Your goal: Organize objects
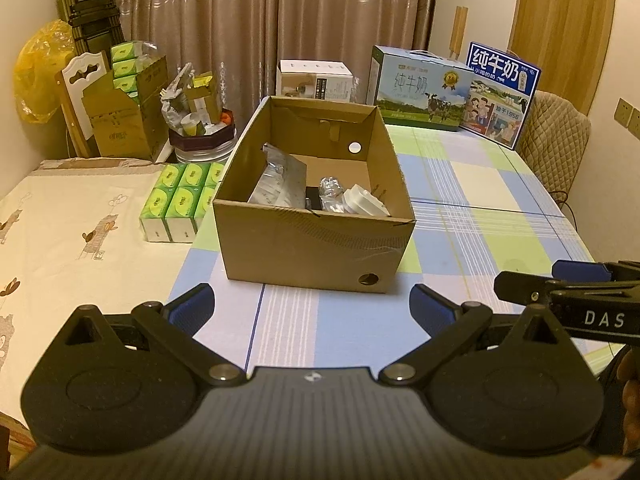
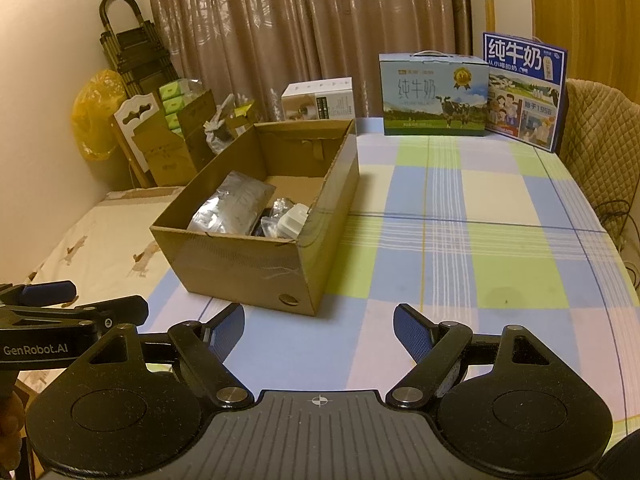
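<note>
Holding both grippers, left (image 1: 312,312) and right (image 2: 319,330), wide apart and empty above the checked table (image 2: 460,240), you faced the box (image 1: 316,248). A foil bag (image 1: 276,184), wrapped bits and a white plug (image 1: 366,202) already lay inside it; nothing loose remained nearby, so the sorting looked almost finished.

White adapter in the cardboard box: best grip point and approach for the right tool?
Take the white adapter across its blocky body, coming from above with the right tool, now open and empty. It lies in the near right corner of the cardboard box, walls close on two sides and a crinkly clear bag against its left, so a side approach looks blocked.
</note>
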A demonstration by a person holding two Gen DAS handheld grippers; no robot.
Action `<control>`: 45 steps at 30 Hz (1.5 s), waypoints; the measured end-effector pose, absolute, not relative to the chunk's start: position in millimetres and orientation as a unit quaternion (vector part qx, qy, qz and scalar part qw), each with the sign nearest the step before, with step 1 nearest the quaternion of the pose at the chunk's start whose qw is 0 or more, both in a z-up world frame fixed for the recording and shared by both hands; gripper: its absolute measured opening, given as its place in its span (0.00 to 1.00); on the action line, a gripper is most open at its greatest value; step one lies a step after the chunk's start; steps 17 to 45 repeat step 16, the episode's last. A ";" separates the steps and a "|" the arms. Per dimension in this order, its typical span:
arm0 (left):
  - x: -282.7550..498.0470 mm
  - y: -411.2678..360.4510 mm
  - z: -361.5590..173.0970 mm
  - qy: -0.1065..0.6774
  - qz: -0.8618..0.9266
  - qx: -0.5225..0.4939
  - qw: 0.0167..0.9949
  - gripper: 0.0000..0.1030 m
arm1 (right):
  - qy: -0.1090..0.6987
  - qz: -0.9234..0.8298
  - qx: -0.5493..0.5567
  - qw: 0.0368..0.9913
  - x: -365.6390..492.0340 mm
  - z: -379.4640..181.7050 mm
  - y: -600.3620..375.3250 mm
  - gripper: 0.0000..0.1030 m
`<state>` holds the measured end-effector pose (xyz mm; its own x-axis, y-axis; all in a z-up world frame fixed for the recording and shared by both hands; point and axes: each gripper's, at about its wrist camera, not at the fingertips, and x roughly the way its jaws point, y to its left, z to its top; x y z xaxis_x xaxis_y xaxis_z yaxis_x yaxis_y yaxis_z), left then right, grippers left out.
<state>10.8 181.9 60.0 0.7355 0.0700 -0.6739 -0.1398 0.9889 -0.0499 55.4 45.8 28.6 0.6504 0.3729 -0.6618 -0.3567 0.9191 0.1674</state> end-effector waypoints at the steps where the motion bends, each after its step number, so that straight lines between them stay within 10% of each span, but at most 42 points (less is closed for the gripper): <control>1: 11.2 181.6 59.5 0.359 0.056 -0.049 0.930 0.99 | 0.367 0.201 0.012 0.908 55.9 28.5 45.1 0.77; 45: 12.1 175.9 58.1 0.348 0.049 -0.043 0.935 0.99 | 0.367 0.200 0.014 0.908 55.8 29.0 43.4 0.77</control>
